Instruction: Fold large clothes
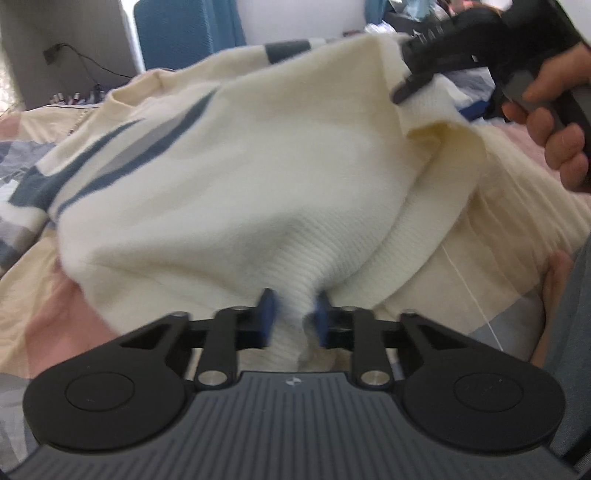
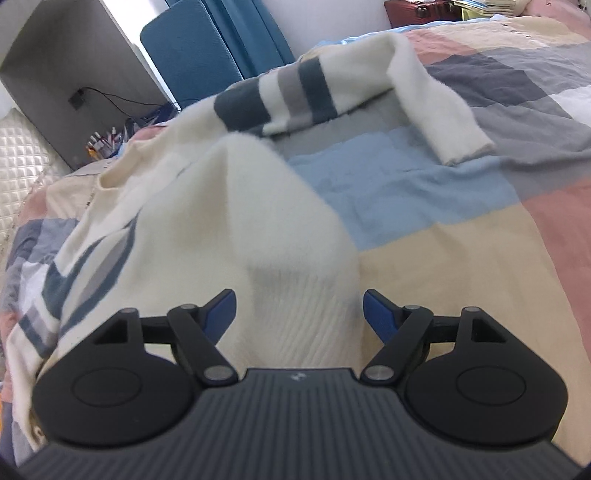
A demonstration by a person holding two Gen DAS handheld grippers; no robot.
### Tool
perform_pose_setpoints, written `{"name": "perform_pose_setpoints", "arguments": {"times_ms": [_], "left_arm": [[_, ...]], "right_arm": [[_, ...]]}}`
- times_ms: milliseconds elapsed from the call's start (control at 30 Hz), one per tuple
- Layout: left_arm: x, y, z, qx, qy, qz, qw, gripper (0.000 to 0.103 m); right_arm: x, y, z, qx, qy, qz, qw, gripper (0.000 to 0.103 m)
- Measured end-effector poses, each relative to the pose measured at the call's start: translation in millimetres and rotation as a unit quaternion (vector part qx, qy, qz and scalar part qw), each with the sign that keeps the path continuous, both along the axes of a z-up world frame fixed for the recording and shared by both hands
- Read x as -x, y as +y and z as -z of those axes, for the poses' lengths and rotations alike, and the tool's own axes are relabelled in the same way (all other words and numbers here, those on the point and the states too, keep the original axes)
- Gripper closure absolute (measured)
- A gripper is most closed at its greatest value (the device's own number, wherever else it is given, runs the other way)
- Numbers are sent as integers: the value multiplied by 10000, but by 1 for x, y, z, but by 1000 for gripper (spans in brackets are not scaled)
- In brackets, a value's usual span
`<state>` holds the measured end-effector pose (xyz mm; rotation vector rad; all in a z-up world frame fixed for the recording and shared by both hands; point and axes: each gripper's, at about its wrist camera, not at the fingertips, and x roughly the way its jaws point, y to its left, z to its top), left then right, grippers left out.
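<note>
A cream knit sweater (image 1: 229,158) with blue and grey stripes lies partly lifted over a patchwork bed. My left gripper (image 1: 293,317) is shut on the ribbed hem of the sweater, the cloth bunched between its blue pads. My right gripper (image 2: 299,314) is open, its blue pads spread wide on either side of the ribbed hem (image 2: 299,317), which lies between them. In the left wrist view the right gripper (image 1: 410,79) shows at the upper right, at the sweater's raised edge, held by a hand. One striped sleeve (image 2: 432,96) lies spread across the bed beyond.
The patchwork bedspread (image 2: 461,221) in pink, cream, blue and grey covers the bed. A blue chair (image 2: 192,55) and a grey cabinet (image 2: 55,81) with a cable stand beyond the bed's far left edge. Clutter (image 2: 480,7) sits at the far right.
</note>
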<state>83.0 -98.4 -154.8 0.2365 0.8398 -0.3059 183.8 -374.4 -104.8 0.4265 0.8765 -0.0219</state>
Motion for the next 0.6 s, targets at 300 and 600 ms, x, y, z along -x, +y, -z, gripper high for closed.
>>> {"name": "perform_pose_setpoints", "arguments": {"times_ms": [300, 600], "left_arm": [[34, 54, -59, 785, -388, -487, 9950, 100], [65, 116, -98, 1134, -248, -761, 9903, 101]], "right_arm": [[4, -3, -14, 306, 212, -321, 9988, 89], [20, 9, -69, 1335, 167, -1956, 9714, 93]]}}
